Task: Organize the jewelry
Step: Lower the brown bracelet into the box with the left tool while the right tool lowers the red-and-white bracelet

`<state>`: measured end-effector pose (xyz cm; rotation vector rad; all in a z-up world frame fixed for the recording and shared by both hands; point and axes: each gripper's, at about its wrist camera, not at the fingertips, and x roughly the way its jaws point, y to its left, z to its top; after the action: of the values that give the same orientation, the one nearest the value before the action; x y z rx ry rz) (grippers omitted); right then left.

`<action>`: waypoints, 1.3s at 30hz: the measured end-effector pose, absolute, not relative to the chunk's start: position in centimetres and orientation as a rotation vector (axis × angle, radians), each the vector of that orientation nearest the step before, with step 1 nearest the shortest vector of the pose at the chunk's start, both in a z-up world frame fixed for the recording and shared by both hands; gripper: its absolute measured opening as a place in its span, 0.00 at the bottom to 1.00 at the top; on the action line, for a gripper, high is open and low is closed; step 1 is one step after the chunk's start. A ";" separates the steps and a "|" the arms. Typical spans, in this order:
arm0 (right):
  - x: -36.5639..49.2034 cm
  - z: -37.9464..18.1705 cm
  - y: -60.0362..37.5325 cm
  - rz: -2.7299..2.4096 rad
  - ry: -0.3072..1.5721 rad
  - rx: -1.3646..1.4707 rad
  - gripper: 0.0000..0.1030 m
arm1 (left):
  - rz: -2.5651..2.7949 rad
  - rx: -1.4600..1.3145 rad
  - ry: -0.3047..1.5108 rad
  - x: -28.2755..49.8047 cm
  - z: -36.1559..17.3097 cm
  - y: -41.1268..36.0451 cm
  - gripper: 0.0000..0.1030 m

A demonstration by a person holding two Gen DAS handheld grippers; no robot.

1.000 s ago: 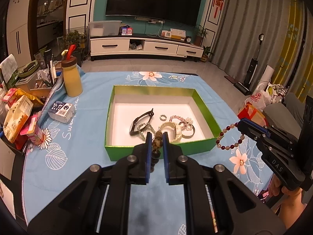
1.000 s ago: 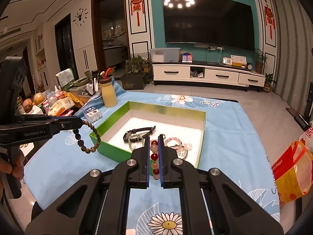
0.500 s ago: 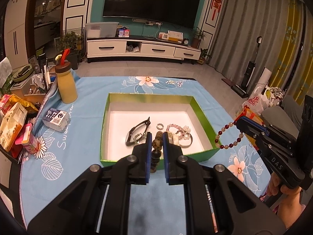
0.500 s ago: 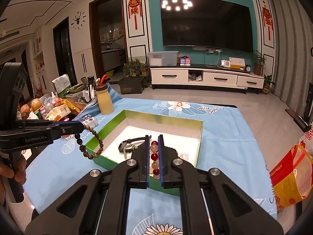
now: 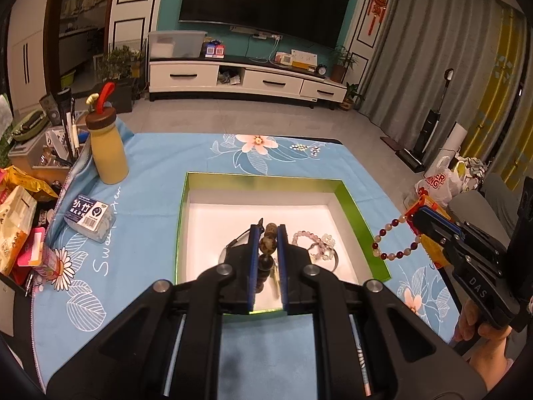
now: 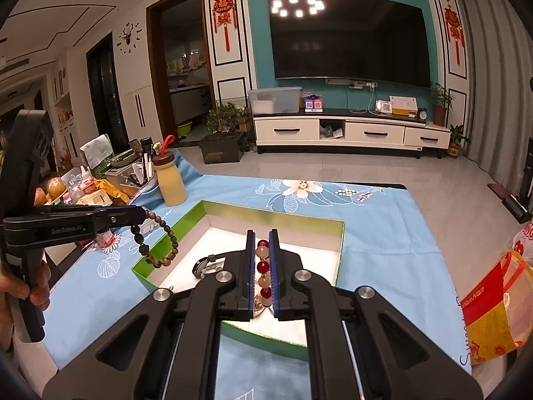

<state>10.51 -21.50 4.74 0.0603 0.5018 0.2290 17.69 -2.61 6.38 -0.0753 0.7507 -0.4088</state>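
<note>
My left gripper (image 5: 266, 233) is shut on a dark brown bead bracelet (image 5: 268, 245), held above the near side of the green box (image 5: 353, 206); the bracelet dangles from it in the right wrist view (image 6: 160, 243). My right gripper (image 6: 259, 240) is shut on a red and pale bead bracelet (image 6: 262, 266), which hangs at the box's right edge in the left wrist view (image 5: 396, 240). A pale bead bracelet (image 5: 313, 241) and a dark clasp piece (image 6: 205, 265) lie on the box's white floor.
A yellow bottle (image 5: 106, 146) and a small barcode packet (image 5: 88, 216) stand on the blue floral cloth (image 5: 133, 233) left of the box. Snack packs and clutter (image 5: 20, 213) crowd the left edge. A red and yellow bag (image 6: 493, 303) hangs at the right.
Both grippers have risen and drawn back a little with their bracelets still gripped. The box now sits lower and smaller in both views.
</note>
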 end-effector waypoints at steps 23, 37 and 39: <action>17.7 1.9 -21.6 0.233 0.604 0.087 0.07 | -0.362 -0.060 0.812 25.0 3.1 -3.3 0.10; 20.4 0.6 -21.2 0.242 0.661 0.103 0.07 | -0.358 -0.051 0.838 27.4 1.7 -3.9 0.10; 20.8 0.5 -21.3 0.243 0.672 0.116 0.07 | -0.358 -0.049 0.839 27.5 1.6 -3.9 0.10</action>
<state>20.76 -21.32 0.48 0.1156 0.6720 0.2432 27.49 -3.94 1.56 -0.0486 0.8390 -0.3575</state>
